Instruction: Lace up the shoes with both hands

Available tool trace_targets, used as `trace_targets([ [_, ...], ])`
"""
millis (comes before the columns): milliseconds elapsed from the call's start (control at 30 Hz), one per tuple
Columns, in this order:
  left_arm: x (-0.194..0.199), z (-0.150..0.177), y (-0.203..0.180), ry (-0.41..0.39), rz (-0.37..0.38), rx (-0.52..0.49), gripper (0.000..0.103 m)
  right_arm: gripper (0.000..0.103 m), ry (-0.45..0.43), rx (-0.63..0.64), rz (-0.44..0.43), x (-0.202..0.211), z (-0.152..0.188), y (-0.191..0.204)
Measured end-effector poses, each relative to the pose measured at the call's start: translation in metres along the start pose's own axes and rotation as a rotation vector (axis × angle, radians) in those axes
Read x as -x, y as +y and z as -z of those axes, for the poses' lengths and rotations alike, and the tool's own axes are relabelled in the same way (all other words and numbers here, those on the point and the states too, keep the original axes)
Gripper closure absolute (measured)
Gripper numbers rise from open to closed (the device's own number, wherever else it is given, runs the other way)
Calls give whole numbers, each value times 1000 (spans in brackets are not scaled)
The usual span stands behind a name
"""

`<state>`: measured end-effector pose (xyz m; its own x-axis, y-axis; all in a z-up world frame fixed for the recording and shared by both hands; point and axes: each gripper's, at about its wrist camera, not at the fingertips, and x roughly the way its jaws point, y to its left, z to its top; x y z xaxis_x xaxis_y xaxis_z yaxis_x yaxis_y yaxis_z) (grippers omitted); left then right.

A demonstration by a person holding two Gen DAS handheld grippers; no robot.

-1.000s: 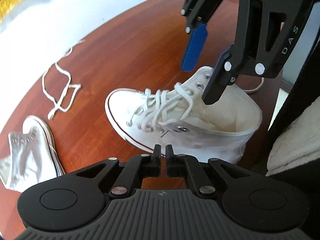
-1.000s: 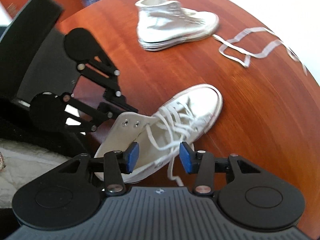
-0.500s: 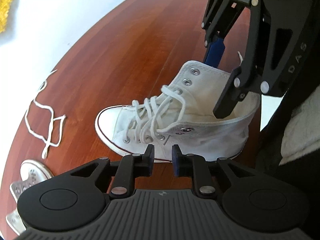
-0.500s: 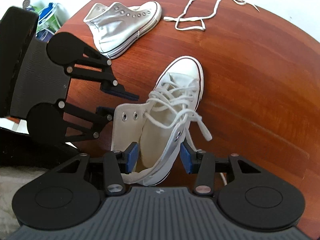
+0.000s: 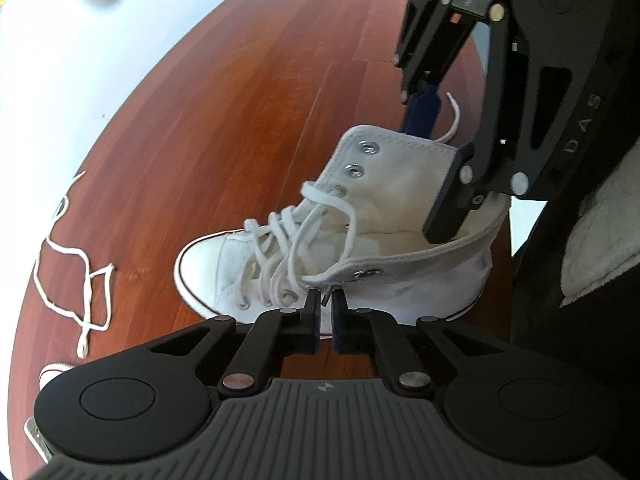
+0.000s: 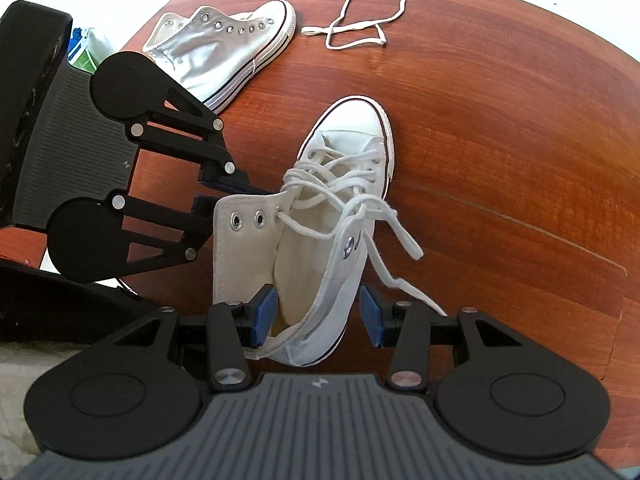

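Straddling the heel collar of the white high-top shoe (image 6: 320, 216) at frame centre, the right gripper (image 6: 316, 314) stands half open — while the left gripper (image 5: 326, 312) pinches shut on a lace strand (image 5: 327, 294) at the shoe's side.

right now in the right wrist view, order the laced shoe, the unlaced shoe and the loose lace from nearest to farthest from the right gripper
1. Laced shoe: its collar wall sits between the right gripper's fingers.
2. Unlaced shoe: lying on its side, upper left.
3. Loose lace: far table edge, top.
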<state>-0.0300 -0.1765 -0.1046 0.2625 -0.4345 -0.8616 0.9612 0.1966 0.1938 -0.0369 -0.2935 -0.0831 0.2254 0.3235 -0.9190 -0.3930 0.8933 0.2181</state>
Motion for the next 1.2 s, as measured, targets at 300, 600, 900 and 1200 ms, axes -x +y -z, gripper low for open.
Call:
trace_targets([
  [300,5,7,1,16,-25,62,100,56,-3,-24,13,-1,1,-5],
  [600,24,48,8,73,-91,271,100,56,3,-15,12,-2,0,-6],
  [900,40,87,4,152,-156,400,100,56,11,2,11,-2,0,-5],
  [1200,59,98,10,101,-168,536,96,56,5,15,3,-2,1,-2],
])
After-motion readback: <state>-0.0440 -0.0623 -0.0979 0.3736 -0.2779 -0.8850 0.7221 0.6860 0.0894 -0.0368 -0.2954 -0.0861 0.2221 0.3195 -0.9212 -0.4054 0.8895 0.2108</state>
